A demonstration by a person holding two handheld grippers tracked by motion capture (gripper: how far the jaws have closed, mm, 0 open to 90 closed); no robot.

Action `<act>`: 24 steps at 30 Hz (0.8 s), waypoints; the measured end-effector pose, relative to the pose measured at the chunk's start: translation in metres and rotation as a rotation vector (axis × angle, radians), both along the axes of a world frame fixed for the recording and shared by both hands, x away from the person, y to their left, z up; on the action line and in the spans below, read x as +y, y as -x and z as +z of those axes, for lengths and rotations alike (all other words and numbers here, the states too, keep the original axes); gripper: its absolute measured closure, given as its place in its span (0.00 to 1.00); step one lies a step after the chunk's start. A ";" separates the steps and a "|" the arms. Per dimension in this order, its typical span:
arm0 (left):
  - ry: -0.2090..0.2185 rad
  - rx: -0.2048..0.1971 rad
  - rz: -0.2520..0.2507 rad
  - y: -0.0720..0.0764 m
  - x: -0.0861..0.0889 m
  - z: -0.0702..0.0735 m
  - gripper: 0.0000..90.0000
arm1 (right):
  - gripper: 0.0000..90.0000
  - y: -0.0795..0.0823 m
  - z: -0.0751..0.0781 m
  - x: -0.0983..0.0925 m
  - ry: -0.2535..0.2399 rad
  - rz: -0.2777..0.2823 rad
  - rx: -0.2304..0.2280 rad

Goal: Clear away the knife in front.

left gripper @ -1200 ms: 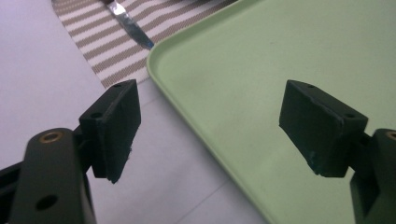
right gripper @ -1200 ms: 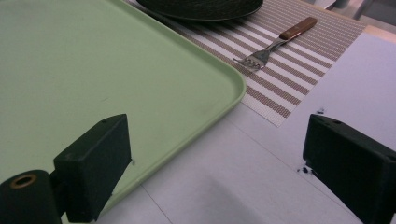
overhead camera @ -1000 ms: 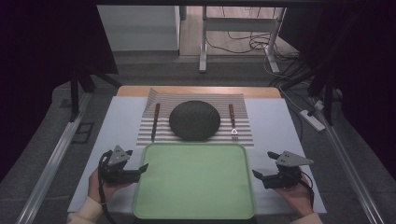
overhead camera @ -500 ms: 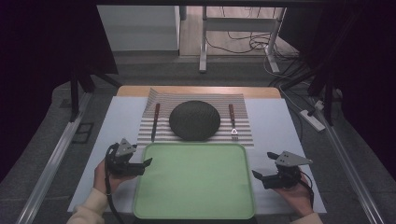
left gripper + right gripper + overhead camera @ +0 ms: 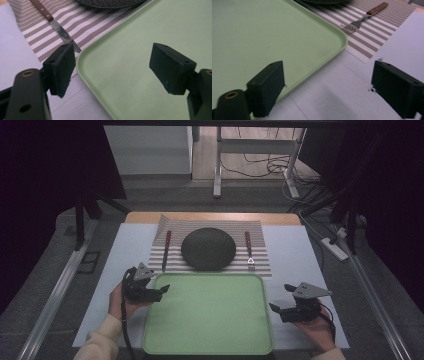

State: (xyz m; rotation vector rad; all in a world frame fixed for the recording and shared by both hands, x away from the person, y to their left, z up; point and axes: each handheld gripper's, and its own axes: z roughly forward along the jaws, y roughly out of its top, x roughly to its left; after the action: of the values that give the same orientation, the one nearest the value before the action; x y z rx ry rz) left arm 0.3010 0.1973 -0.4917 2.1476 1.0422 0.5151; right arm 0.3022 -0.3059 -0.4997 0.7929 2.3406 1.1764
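A light green tray (image 5: pixel 210 315) was seen lying flat on the near part of a pale table (image 5: pixel 110 265), its far edge just overlapping or touching the near edge of a brown-and-white striped placemat (image 5: pixel 257 262). On the placemat a dark round plate (image 5: pixel 208 248) was centred, with a wooden-handled knife (image 5: pixel 165 250) laid to its left and a wooden-handled fork (image 5: pixel 248 249) to its right, both pointing toward the tray. The left gripper (image 5: pixel 159 291) was held in the person's left hand (image 5: pixel 120 301) at the tray's far left corner, its jaws spread wide apart and nothing between them. In the left gripper view, one jaw was placed over the bare table just outside the tray's rounded corner (image 5: pixel 86 53) and the other over the green surface, with the knife blade (image 5: pixel 63 33) visible just beyond the outer jaw. The right gripper (image 5: pixel 281 300) was held in the right hand (image 5: pixel 315 330) beside the tray's right edge, toward its near end, likewise gaping and empty. In the right gripper view, one jaw was seen above the tray's rim (image 5: pixel 337 47) and the other over the white table surface, with the fork (image 5: pixel 364 16) lying on the placemat (image 5: pixel 372 37) farther off. Whether either gripper was touching the tray could not be told.
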 end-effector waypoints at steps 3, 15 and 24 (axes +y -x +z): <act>-0.004 0.000 -0.003 -0.002 -0.002 0.000 0.24 | 0.16 0.000 -0.002 0.002 0.022 0.004 0.010; -0.036 0.025 -0.041 -0.008 -0.011 -0.005 0.24 | 0.18 -0.006 -0.013 0.005 0.094 -0.010 0.083; -0.019 0.030 -0.054 -0.018 -0.016 -0.003 0.25 | 0.18 -0.005 -0.011 0.004 0.064 -0.008 0.079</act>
State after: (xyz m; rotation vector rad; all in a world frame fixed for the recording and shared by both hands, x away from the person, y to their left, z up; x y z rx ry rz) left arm 0.3185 0.1816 -0.4945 2.2006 0.9966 0.4703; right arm 0.3074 -0.3019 -0.5102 0.8394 2.4237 1.0803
